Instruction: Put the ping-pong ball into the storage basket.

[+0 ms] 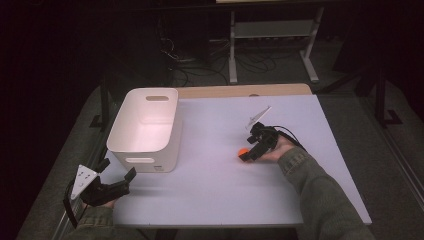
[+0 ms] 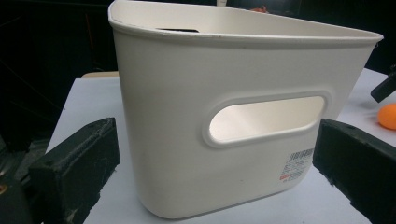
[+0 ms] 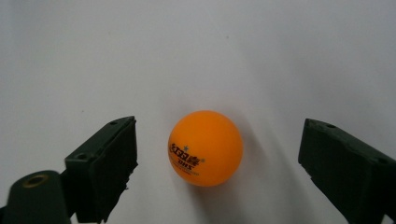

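Orange ball (image 3: 205,148) lying between, untouched by, the right gripper's (image 3: 219,163) wide-spread jaws; left gripper (image 2: 217,172) likewise agape before the white bin (image 2: 224,116) at the desk's (image 1: 215,190) left edge

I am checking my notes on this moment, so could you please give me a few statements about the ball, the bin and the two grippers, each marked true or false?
1. The orange ball lies on the table between the open jaws of the right gripper. True.
2. The ball is inside the white bin. False: it lies on the table, to the right of the bin.
3. The left gripper is shut on the bin's rim. False: its jaws stand open, facing the bin's end wall with the handle slot.
4. The bin stands upright. True.
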`<state>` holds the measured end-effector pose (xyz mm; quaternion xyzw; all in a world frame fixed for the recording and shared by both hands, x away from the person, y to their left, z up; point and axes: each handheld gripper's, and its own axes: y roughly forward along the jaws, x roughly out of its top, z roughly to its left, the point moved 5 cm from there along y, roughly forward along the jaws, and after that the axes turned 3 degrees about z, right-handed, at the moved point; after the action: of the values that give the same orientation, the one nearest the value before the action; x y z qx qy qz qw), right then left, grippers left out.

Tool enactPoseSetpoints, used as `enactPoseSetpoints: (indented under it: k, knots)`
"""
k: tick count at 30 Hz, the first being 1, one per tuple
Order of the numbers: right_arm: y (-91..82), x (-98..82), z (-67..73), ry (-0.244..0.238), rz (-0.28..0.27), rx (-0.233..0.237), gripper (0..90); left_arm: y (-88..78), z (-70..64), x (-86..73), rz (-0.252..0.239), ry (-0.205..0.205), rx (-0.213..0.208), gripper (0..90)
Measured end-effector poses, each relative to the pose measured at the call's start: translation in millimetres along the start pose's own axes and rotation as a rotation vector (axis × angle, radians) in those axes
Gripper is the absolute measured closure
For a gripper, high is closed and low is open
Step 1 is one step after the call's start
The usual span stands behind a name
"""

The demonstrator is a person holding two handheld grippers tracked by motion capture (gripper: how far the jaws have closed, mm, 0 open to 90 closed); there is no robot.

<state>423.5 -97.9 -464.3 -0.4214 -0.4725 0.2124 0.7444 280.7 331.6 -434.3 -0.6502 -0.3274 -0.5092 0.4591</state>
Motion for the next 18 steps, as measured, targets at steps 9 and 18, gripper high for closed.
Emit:
enactPoseSetpoints:
  k: [9,18]
  knots:
    - [5.4,-2.0,0.7,-0.004,0.030,0.018,17.1,-0.2,0.0,0.1,0.000,0.000,0.000,0.0]
    - [8.7,-1.4,2.5,-0.024,0.040,0.027,26.7,-0.1,-0.2,-0.1,0.002,0.002,-0.001,0.0]
